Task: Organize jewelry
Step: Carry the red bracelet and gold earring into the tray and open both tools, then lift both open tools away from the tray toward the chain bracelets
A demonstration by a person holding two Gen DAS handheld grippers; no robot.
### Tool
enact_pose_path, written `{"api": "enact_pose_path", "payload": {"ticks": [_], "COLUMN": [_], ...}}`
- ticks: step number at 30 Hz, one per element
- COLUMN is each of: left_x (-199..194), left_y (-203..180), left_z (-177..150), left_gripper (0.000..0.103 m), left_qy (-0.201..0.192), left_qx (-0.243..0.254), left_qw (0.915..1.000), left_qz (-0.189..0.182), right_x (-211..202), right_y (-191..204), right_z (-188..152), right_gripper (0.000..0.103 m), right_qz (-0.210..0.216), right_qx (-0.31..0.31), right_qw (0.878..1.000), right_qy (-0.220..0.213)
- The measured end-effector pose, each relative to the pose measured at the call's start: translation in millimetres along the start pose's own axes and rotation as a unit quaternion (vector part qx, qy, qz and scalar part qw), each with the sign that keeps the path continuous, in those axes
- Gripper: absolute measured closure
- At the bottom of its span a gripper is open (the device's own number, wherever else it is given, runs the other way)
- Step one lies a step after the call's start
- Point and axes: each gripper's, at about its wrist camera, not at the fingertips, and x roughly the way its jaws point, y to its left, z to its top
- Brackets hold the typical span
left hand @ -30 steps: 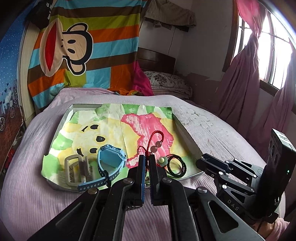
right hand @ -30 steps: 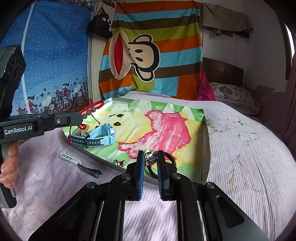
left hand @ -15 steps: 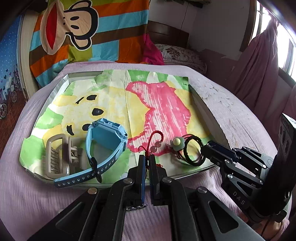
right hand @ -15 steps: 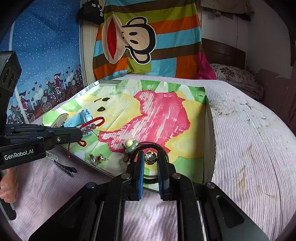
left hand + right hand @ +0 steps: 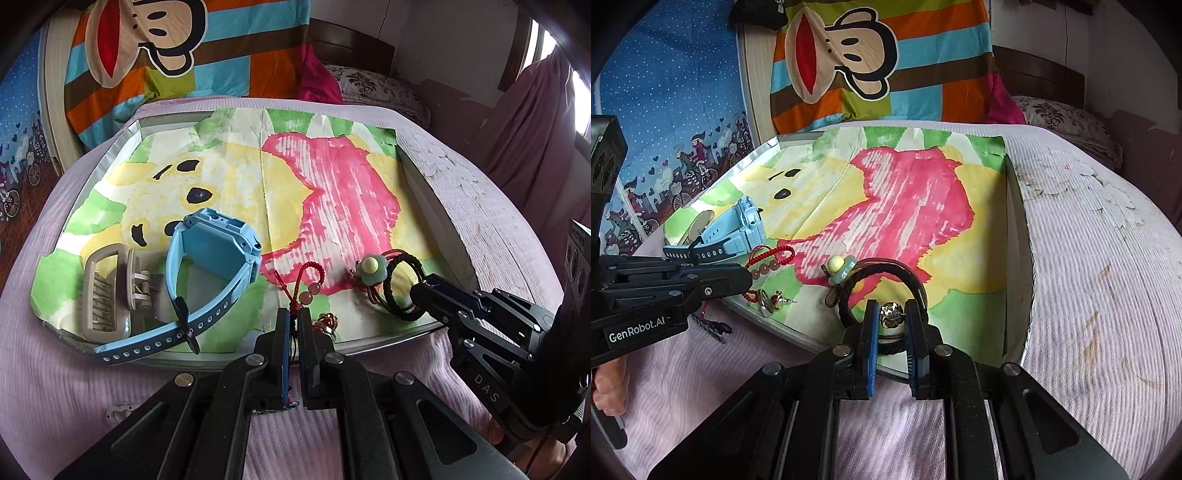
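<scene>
Left tool [image 5: 294, 317] pinches red cord [image 5: 295, 295] | right tool [image 5: 893, 317] pinches gold bead [image 5: 892, 314], right-view only.

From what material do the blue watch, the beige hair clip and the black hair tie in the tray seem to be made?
Blue watch: probably matte plastic case with a rubbery strap; it bends in a loop and has punched holes.
Beige hair clip: looks like hard, slightly glossy plastic, with moulded teeth and what seems a metal spring at the hinge.
Black hair tie: seems braided elastic cord; a woven texture shows on the ring.

Daylight from window [image 5: 580, 110] at right, fisheye-warped dark corners, sharp focus
</scene>
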Motion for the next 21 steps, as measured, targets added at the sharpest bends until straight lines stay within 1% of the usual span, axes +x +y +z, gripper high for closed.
{"api": "enact_pose_path", "payload": {"ticks": [4,5,7,8,9,10,11,12,14,15,16,17,18,19,21], "left_x": [-2,-4,-10,-13,-16,-20,-24,-29,-38,-42,-47,-52,-57,-62,-72], "left_y": [1,1,4,6,8,10,12,14,15,15,15,15,16,16,19], "left_z": [-2,-3,-8,-10,-12,-15,-17,-19,-24,-26,-29,-31,-33,-35,-39], "left_gripper": [0.096,0.094,0.084,0.073,0.062,0.057,0.049,0.047,0.046,0.042,0.039,0.031,0.023,0.02,0.014], "left_qy": [-0.007,-0.012,-0.027,-0.035,-0.044,-0.053,-0.064,-0.075,-0.094,-0.104,-0.114,-0.125,-0.136,-0.149,-0.169], "left_qx": [0.011,0.017,0.023,0.023,0.023,0.02,0.017,0.015,0.016,0.017,0.017,0.017,0.017,0.018,0.017], "left_qw": [0.9999,0.9997,0.9993,0.9991,0.9987,0.9983,0.9976,0.9968,0.9951,0.9941,0.993,0.9919,0.9904,0.9886,0.9855], "left_qz": [-0.009,-0.011,-0.01,-0.011,-0.012,-0.015,-0.018,-0.023,-0.026,-0.026,-0.024,-0.02,-0.014,-0.011,-0.003], "right_x": [1,1,-3,-6,-10,-14,-18,-22,-32,-37,-43,-49,-55,-61,-72], "right_y": [-2,-2,-3,-2,-3,-3,-4,-6,-8,-9,-11,-10,-12,-12,-10], "right_z": [-1,-1,-3,-5,-7,-8,-10,-9,-10,-10,-10,-11,-12,-12,-14], "right_gripper": [0.091,0.091,0.09,0.089,0.085,0.08,0.077,0.073,0.072,0.072,0.07,0.067,0.06,0.054,0.049], "right_qz": [0.003,0.002,-0.002,-0.007,-0.01,-0.014,-0.02,-0.024,-0.026,-0.027,-0.029,-0.032,-0.033,-0.035,-0.034], "right_qx": [0.007,0.008,0.009,0.007,0.004,0.0,-0.001,0.0,0.007,0.009,0.011,0.013,0.015,0.017,0.025], "right_qw": [1.0,1.0,1.0,1.0,1.0,0.999,0.999,0.999,0.998,0.997,0.997,0.996,0.995,0.993,0.991], "right_qy": [0.0,-0.001,-0.006,-0.012,-0.02,-0.028,-0.036,-0.043,-0.06,-0.068,-0.076,-0.086,-0.096,-0.107,-0.128]}}
